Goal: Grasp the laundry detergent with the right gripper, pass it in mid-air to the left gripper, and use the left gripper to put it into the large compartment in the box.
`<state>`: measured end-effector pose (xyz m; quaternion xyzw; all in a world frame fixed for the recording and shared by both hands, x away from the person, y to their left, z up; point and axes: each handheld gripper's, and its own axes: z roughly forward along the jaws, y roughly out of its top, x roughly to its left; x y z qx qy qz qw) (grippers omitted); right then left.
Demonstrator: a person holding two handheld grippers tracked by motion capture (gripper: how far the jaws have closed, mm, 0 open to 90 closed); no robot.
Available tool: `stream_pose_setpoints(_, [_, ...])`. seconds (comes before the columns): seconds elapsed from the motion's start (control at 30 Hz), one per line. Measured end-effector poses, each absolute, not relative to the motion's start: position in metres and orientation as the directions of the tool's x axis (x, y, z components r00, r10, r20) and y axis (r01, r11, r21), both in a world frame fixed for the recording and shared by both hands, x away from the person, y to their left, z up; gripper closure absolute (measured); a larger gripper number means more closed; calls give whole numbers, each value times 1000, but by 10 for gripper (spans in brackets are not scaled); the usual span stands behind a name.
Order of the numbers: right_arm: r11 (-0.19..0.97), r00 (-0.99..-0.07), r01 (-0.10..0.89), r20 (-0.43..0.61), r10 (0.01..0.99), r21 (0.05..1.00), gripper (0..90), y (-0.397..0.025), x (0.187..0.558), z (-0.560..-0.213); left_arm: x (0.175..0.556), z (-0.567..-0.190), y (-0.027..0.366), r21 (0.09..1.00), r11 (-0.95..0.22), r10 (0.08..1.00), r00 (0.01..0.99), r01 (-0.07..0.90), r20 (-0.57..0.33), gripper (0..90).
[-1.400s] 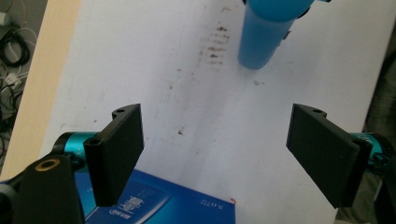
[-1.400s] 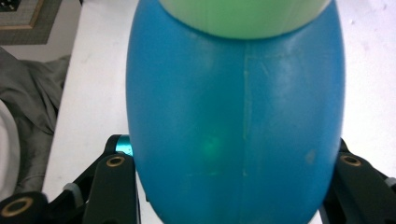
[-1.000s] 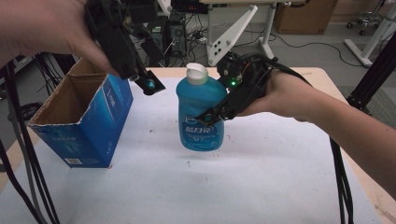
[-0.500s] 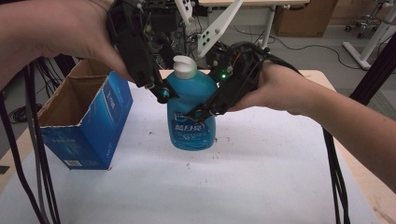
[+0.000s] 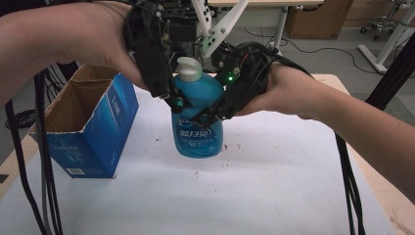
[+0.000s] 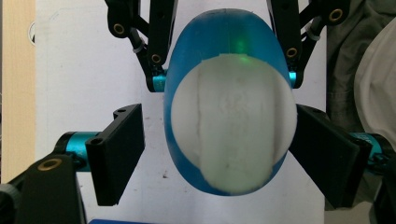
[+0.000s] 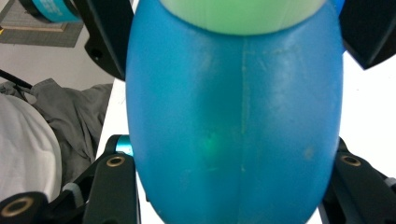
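step: handover of blue bottle (image 5: 198,117), frame centre, lifted off worktop (image 5: 274,196) | right tongs (image 5: 208,115) pinching its body | left tongs (image 5: 177,102) spread around white cap (image 6: 233,135), not closed | next: left closes before right lets go | open blue box (image 5: 83,127) left, near; cables hang lower left.

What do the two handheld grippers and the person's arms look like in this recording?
Both the left gripper and right gripper are black linkage frames with flat black jaw pads and teal metal joints with brass-coloured pivots. A green light glows on the right one. Black cables trail from them. The forearms are bare, with no sleeves or gloves.
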<state>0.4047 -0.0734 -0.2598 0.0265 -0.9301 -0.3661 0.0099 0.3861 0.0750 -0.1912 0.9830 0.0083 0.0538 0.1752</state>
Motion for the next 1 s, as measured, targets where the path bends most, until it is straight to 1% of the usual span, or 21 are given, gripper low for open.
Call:
stream_pose_setpoints(0.03, [731,-998,-42,2,-59,681,445,-73,405,-260,386,-192,74,346,-938,37,994,0,99,224])
stream_pose_setpoints(0.1, [733,-998,-50,-2,-67,679,445,-73,405,-259,386,-193,73,341,-940,32,994,-4,102,229])
stream_pose_setpoints(0.13, [729,-998,-31,24,-65,684,445,-73,403,-258,386,-193,73,334,-943,33,994,-4,105,229])
stream_pose_setpoints(0.2, [728,-998,-30,22,-62,685,445,-74,403,-258,386,-193,72,334,-942,35,994,-2,105,229])
stream_pose_setpoints(0.23, [730,-998,-27,23,-59,683,445,-74,403,-258,387,-193,71,333,-943,23,993,-16,112,230])
stream_pose_setpoints(0.3, [731,-998,-32,18,-61,681,446,-75,403,-258,386,-193,71,328,-945,25,993,-14,114,253])
stream_pose_setpoints(0.4, [732,-998,-30,19,-59,681,446,-75,403,-257,385,-193,70,328,-944,27,993,-13,117,262])
stream_pose_setpoints(0.43, [731,-998,-34,17,-62,681,446,-75,403,-257,385,-193,69,329,-944,29,993,-11,114,289])
stream_pose_setpoints(0.7, [728,-998,-40,11,-65,684,446,-74,402,-258,384,-193,68,322,-947,24,992,-17,124,291])
stream_pose_setpoints(1.0, [730,-998,-37,10,-60,683,446,-73,402,-258,383,-193,68,318,-948,20,992,-21,125,313])
